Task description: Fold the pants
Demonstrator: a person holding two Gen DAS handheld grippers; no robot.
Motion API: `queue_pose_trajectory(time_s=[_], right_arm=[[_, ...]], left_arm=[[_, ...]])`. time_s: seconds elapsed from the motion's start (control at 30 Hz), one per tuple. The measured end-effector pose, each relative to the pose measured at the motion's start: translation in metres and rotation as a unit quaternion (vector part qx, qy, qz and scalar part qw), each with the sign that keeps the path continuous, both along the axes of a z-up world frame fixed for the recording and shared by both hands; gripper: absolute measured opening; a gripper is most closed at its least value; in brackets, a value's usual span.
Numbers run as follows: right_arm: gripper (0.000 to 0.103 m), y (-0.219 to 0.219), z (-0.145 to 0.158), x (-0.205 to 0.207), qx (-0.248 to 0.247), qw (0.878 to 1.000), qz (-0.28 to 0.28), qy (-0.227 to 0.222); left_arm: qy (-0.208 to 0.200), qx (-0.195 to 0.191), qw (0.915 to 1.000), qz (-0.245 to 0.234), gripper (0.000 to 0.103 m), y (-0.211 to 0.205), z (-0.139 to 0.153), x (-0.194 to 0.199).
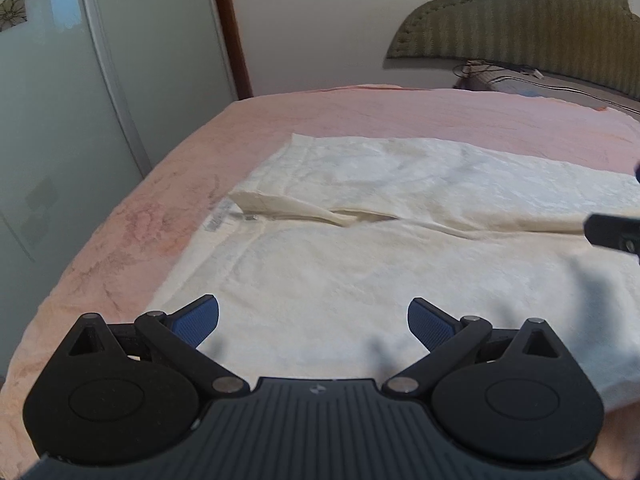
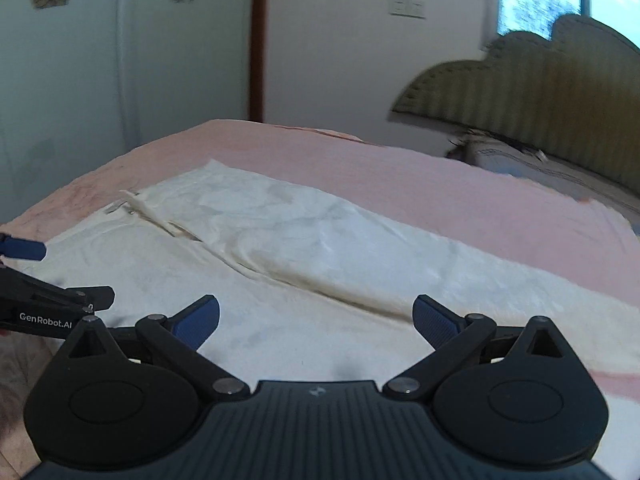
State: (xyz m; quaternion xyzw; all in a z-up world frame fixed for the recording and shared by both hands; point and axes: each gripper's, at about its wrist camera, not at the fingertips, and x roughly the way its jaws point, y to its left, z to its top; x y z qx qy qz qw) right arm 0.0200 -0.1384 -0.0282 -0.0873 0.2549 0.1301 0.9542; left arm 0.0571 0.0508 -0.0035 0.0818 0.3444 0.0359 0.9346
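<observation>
"GenRobot.AI" — left hand-held gripper (image 2: 24, 276).

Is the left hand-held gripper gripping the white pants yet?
Apart. In the left wrist view the left hand-held gripper has its jaws spread wide with nothing between them; the white pants lie flat on the pink bedspread beyond the blue pads.

We see cream pants (image 1: 360, 248) of matt, faintly patterned cloth on a soft pink bedspread (image 1: 360, 112). Our gripper fingers (image 1: 430, 326) carry ribbed blue pads on matt black plastic.
</observation>
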Motion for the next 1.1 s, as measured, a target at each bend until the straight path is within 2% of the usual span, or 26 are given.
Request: queue_pose_trajectory(time_s=[0.07,0.17,0.23,0.33,0.4,0.5,0.6,0.67,0.73,0.77,0.83,0.87,0.9,0.93,0.97,1.0,1.03,1.1], right_arm=[[0.103,0.008,0.002,0.031,-0.022,0.999,0.045,-0.006],[0.103,0.016,-0.003,0.093,-0.031,0.994,0.097,0.035],[0.103,0.023,-0.010,0.131,-0.046,0.991,0.120,0.041],[0.103,0.032,-0.020,0.180,-0.070,0.987,0.147,0.017],[0.103,0.034,-0.026,0.212,-0.069,0.985,0.158,0.010],[0.103,0.032,-0.035,0.264,-0.047,0.983,0.175,0.030],[0.103,0.029,-0.044,0.304,-0.036,0.980,0.186,0.066],[0.103,0.025,-0.051,0.330,-0.023,0.978,0.178,0.111],[0.102,0.021,-0.062,0.350,-0.007,0.968,0.170,0.183],[0.100,0.019,-0.064,0.349,0.000,0.967,0.171,0.186],[0.093,0.019,-0.064,0.338,-0.008,0.964,0.206,0.170],[0.079,0.018,-0.064,0.334,-0.007,0.962,0.218,0.163],[0.058,0.018,-0.061,0.330,-0.006,0.963,0.218,0.161],[0.047,0.019,-0.058,0.326,-0.007,0.963,0.219,0.156],[0.027,0.019,-0.056,0.321,-0.012,0.963,0.226,0.147],[0.020,0.022,-0.054,0.314,-0.029,0.965,0.225,0.132],[0.018,0.029,-0.052,0.302,-0.062,0.967,0.225,0.106],[0.013,0.046,-0.049,0.270,-0.147,0.962,0.227,0.031]], left_arm=[[-0.002,-0.002,0.9999,0.013,0.103,0.010,0.002,0.009],[-0.002,0.001,0.9995,0.031,0.103,0.024,0.004,0.024],[-0.004,0.004,0.9992,0.040,0.103,0.033,0.006,0.035],[-0.003,0.011,0.9985,0.054,0.103,0.044,0.008,0.050],[-0.003,0.012,0.9982,0.058,0.103,0.049,0.009,0.062],[-0.002,0.016,0.9981,0.059,0.103,0.053,0.013,0.083],[0.006,0.007,0.9988,0.048,0.103,0.054,0.017,0.107],[0.020,-0.012,0.9990,0.038,0.103,0.054,0.019,0.126],[0.031,-0.034,0.9983,0.034,0.103,0.055,0.023,0.148],[0.030,-0.044,0.9981,0.030,0.103,0.055,0.025,0.159],[0.029,-0.052,0.9979,0.024,0.103,0.052,0.028,0.181],[0.031,-0.055,0.9977,0.024,0.103,0.050,0.029,0.194],[0.032,-0.060,0.9974,0.021,0.103,0.047,0.029,0.209],[0.038,-0.067,0.9968,0.020,0.102,0.045,0.030,0.222],[0.050,-0.080,0.9954,0.020,0.101,0.043,0.030,0.237],[0.060,-0.100,0.9931,0.013,0.101,0.042,0.031,0.250],[0.066,-0.120,0.9905,0.005,0.100,0.042,0.032,0.261],[0.071,-0.173,0.9823,0.012,0.101,0.047,0.033,0.278]])
